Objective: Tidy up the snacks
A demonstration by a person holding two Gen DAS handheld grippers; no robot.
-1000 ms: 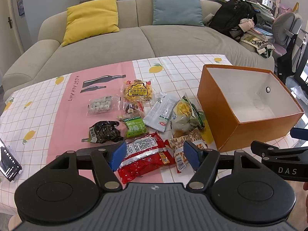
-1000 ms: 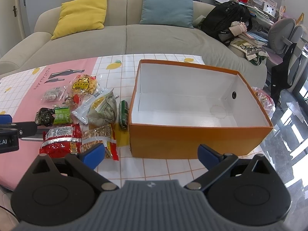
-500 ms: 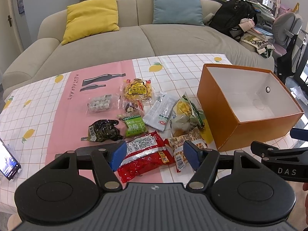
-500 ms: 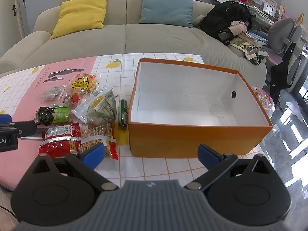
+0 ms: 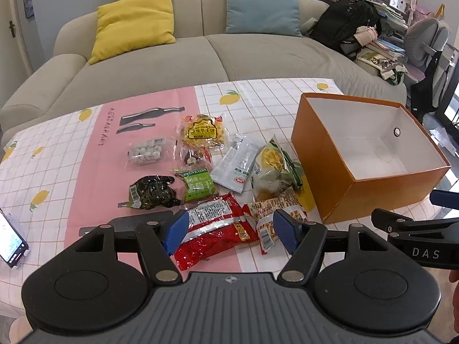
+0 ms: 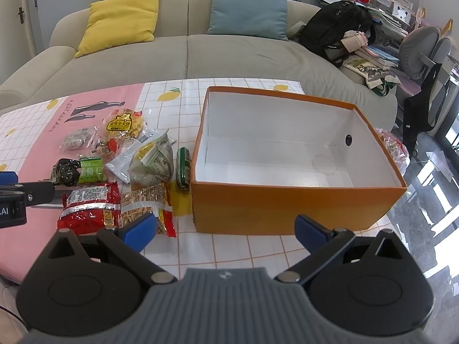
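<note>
Several snack packets lie in a loose pile on the tablecloth. A red packet lies nearest, with an orange-brown packet beside it. An empty orange box with a white inside stands to their right. My left gripper is open and empty, hovering just above the red packet. My right gripper is open and empty, in front of the orange box. The red packet and a green tube show in the right wrist view.
A grey sofa with a yellow cushion and a blue cushion stands behind the table. A phone lies at the table's left edge. A black backpack and a cluttered desk are at the right.
The phone at the left edge has shifted and its screen now faces up and lit. Both grippers have barely moved.
</note>
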